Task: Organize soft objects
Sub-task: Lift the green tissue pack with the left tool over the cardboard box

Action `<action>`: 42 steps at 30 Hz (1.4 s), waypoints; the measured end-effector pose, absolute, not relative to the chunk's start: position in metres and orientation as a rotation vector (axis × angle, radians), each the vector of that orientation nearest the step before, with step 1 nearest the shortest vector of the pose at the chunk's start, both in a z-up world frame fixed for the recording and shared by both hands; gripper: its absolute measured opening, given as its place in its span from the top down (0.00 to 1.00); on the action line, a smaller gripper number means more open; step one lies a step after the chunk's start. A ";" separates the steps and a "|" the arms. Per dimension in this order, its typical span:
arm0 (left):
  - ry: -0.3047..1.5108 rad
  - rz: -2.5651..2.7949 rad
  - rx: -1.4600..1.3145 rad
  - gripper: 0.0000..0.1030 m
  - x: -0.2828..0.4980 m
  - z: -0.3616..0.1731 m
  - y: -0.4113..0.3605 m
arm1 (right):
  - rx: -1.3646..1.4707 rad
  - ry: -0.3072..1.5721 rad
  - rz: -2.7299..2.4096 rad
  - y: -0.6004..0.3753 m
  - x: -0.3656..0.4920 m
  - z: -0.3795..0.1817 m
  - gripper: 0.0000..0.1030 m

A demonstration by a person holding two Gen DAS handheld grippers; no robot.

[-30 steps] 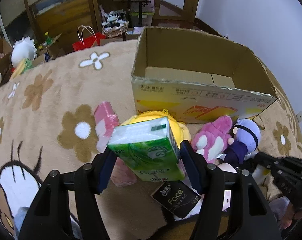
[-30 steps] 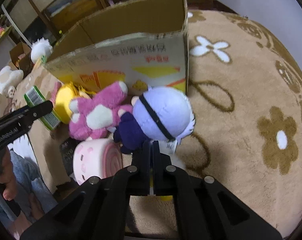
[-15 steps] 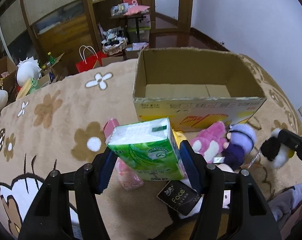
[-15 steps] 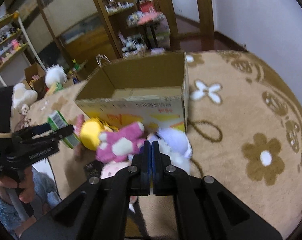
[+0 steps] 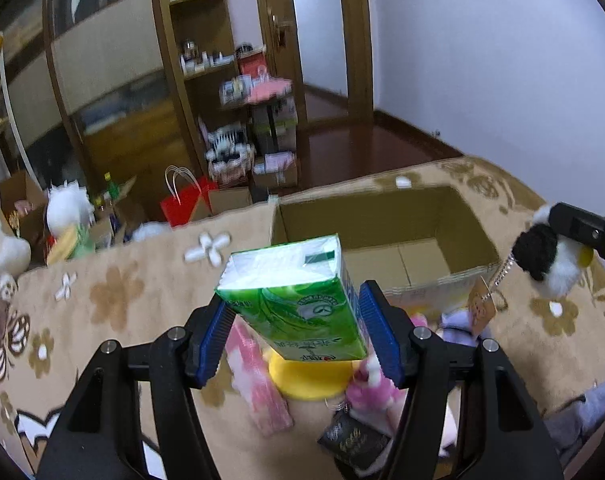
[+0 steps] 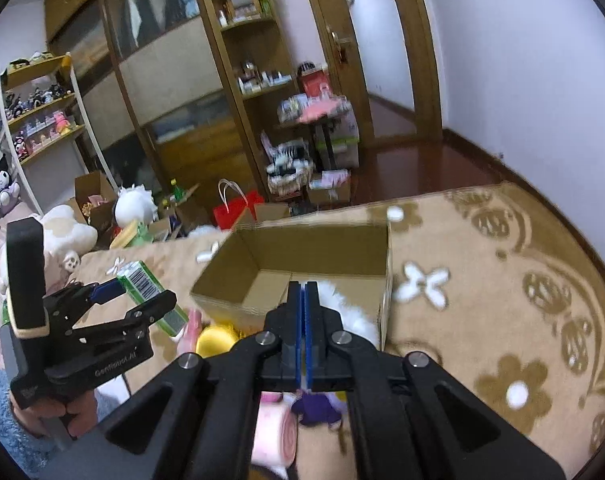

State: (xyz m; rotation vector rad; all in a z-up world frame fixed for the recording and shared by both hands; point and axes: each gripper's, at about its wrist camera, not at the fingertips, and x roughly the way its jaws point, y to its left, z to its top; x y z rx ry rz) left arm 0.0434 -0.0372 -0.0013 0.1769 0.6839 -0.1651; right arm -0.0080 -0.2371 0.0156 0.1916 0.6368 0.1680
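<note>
left gripper (image 5: 298, 320) clamps green tissue pack (image 5: 298, 304) aloft, short of cardboard box (image 5: 382, 216) | right gripper (image 6: 302, 300) pinches panda plush (image 5: 550, 264) beside box, ready for dropping

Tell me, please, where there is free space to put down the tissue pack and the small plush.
The cardboard box is open and its floor shows bare. The carpet right of the box is also bare. The strip in front of the box is crowded: yellow plush, pink plush, pink pack.
</note>
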 end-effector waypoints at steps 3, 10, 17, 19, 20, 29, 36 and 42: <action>0.629 -0.156 0.181 0.40 0.052 0.010 -0.038 | 0.159 0.595 0.168 -0.233 0.001 0.029 0.98; 0.563 -0.144 0.165 0.40 0.081 0.020 -0.038 | 0.125 0.532 0.163 -0.236 0.026 0.049 0.98; 0.551 -0.119 0.178 0.40 0.107 0.012 -0.037 | 0.123 0.533 0.162 -0.239 0.047 0.046 0.98; 0.553 -0.117 0.180 0.40 0.111 0.008 -0.036 | 0.130 0.549 0.164 -0.240 0.053 0.040 0.98; 0.559 -0.120 0.175 0.40 0.113 0.006 -0.036 | 0.132 0.559 0.166 -0.238 0.056 0.035 0.98; 0.643 -0.145 0.156 0.39 0.133 -0.025 -0.036 | 0.125 0.649 0.178 -0.233 0.072 -0.007 0.98; 0.710 -0.174 0.144 0.39 0.139 -0.042 -0.038 | 0.119 0.703 0.179 -0.229 0.079 -0.031 0.98; 0.724 -0.163 0.156 0.39 0.141 -0.049 -0.040 | 0.126 0.729 0.172 -0.232 0.081 -0.041 0.98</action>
